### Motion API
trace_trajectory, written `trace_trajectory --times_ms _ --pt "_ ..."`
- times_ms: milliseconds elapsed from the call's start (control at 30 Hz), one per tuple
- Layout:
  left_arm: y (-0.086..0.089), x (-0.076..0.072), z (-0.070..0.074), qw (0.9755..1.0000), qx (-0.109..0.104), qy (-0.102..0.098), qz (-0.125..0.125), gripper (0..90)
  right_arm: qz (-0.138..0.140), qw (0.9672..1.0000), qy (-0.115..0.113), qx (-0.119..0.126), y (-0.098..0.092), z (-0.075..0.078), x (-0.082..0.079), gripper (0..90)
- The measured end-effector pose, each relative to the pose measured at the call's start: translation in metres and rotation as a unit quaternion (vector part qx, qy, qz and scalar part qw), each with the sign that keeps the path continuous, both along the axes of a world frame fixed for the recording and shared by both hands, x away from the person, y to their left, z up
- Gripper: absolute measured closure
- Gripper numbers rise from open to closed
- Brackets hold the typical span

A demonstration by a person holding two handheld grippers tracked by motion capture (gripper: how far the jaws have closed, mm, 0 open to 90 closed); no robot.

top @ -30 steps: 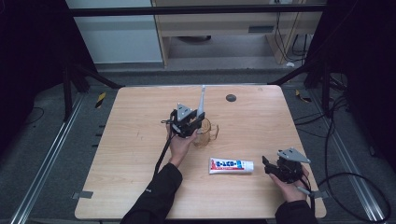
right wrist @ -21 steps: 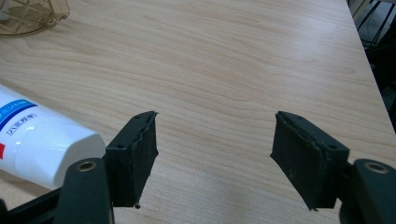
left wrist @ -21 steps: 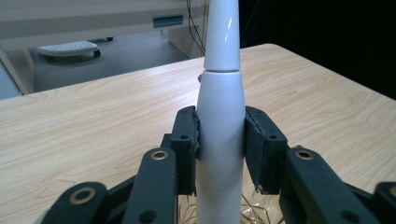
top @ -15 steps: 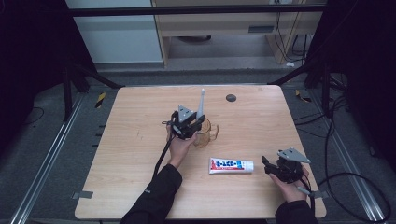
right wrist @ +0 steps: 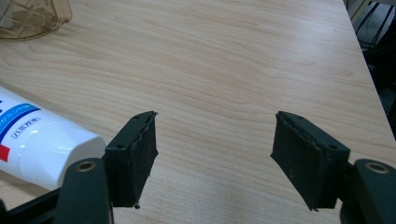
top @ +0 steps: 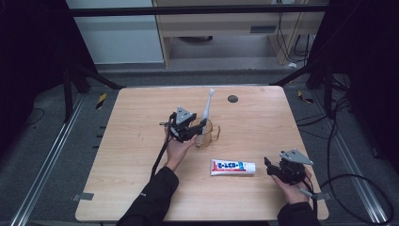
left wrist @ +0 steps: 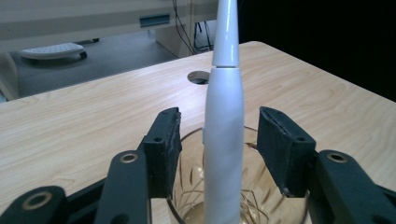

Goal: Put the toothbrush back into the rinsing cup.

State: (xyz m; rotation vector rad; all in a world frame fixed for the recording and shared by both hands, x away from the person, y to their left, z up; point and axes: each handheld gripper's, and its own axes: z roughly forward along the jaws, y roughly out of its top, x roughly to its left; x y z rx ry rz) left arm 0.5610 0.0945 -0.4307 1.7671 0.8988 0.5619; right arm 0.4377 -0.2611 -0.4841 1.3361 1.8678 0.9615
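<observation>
The left gripper (left wrist: 219,140) has just been opening: its jaws stand apart on either side of the white toothbrush (left wrist: 223,135), with a visible gap at each pad, so nothing is clamped. The toothbrush stands nearly upright in the clear amber cup (left wrist: 243,205), its lower end inside and its head leaning toward 12 o'clock above the rim. In the high view the left gripper (top: 190,131) sits at the cup's (top: 209,134) 9 o'clock, just beside it, near the middle of the wooden table (top: 141,141).

The right gripper (right wrist: 215,154) is spread wide and holds nothing; bare tabletop lies between its jaws. The toothpaste tube (right wrist: 42,149) lies flat at its 9 o'clock, just beside one jaw. From above, the toothpaste tube (top: 233,166) lies at the cup's 5 o'clock, between the two hands.
</observation>
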Motion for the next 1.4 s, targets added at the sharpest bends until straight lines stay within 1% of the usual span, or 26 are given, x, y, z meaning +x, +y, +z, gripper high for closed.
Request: trace_trajectory --times_ms 100,200,300,400,467,600,633,733,767,833,933,1000,1067,1133,1167,1200,1233,1367,1400 --pt "0.006 -0.006 0.004 1.0 0.005 -0.001 -0.008 47.4 -0.002 1.0 -0.002 0.003 0.0 0.001 -0.001 31.0" --pt "0.014 -0.011 0.008 0.9999 0.007 0.002 -0.01 46.9 0.0 1.0 -0.008 0.003 0.0 0.003 -0.001 31.3" --pt "0.021 -0.017 0.013 0.9999 0.013 0.003 -0.009 46.6 0.001 0.9999 -0.01 0.01 0.001 0.006 -0.003 32.4" --pt "0.028 -0.023 0.016 0.9996 0.026 0.005 -0.01 46.0 0.004 0.9998 -0.016 0.008 0.001 0.009 -0.005 33.7" --pt "0.032 -0.028 0.017 0.9994 0.033 0.006 -0.012 45.7 0.005 0.9998 -0.017 0.01 0.002 0.011 -0.005 34.8" --pt "0.043 -0.038 0.018 0.9991 0.038 0.01 -0.018 44.7 0.007 0.9997 -0.018 0.011 0.002 0.013 -0.007 36.4" --pt "0.046 -0.041 0.018 0.9988 0.042 0.013 -0.02 44.1 0.006 0.9997 -0.019 0.011 0.003 0.013 -0.007 36.6" --pt "0.056 -0.049 0.016 0.9983 0.053 0.013 -0.019 43.5 0.008 0.9995 -0.029 0.008 0.002 0.015 -0.008 38.3" --pt "0.06 -0.052 0.016 0.9983 0.053 0.015 -0.016 43.4 0.009 0.9995 -0.03 0.006 0.002 0.016 -0.008 39.8" --pt "0.068 -0.057 0.016 0.9983 0.055 0.016 -0.012 43.4 0.011 0.9996 -0.024 0.007 0.002 0.017 -0.008 40.0" --pt "0.08 -0.065 0.014 0.9982 0.056 0.021 -0.006 43.3 0.017 0.9994 -0.029 0.008 0.002 0.018 -0.009 42.1" --pt "0.089 -0.071 0.012 0.9976 0.064 0.026 0.003 43.4 0.021 0.9992 -0.033 0.007 0.003 0.02 -0.01 43.3" --pt "0.097 -0.075 0.01 0.9976 0.062 0.028 0.009 43.4 0.024 0.9989 -0.041 0.007 0.003 0.021 -0.011 45.0" --pt "0.104 -0.08 0.007 0.9973 0.064 0.034 0.015 43.6 0.023 0.9993 -0.027 0.012 0.004 0.023 -0.011 46.4" --pt "0.104 -0.08 0.007 0.9973 0.064 0.034 0.015 43.6 0.023 0.9994 -0.024 0.011 0.005 0.024 -0.011 46.7" --pt "0.112 -0.085 0.005 0.9973 0.061 0.035 0.021 43.7 0.025 0.9993 -0.025 0.014 0.006 0.024 -0.012 46.8" --pt "0.116 -0.087 0.003 0.9973 0.058 0.038 0.024 43.7 0.027 0.9992 -0.024 0.016 0.007 0.024 -0.012 46.7" --pt "0.128 -0.097 -0.004 0.9962 0.062 0.051 0.034 43.8 0.029 0.9993 -0.018 0.017 0.009 0.025 -0.012 46.3" --pt "0.128 -0.097 -0.004 0.9962 0.062 0.051 0.034 43.9 0.029 0.9993 -0.018 0.017 0.009 0.025 -0.012 46.3"
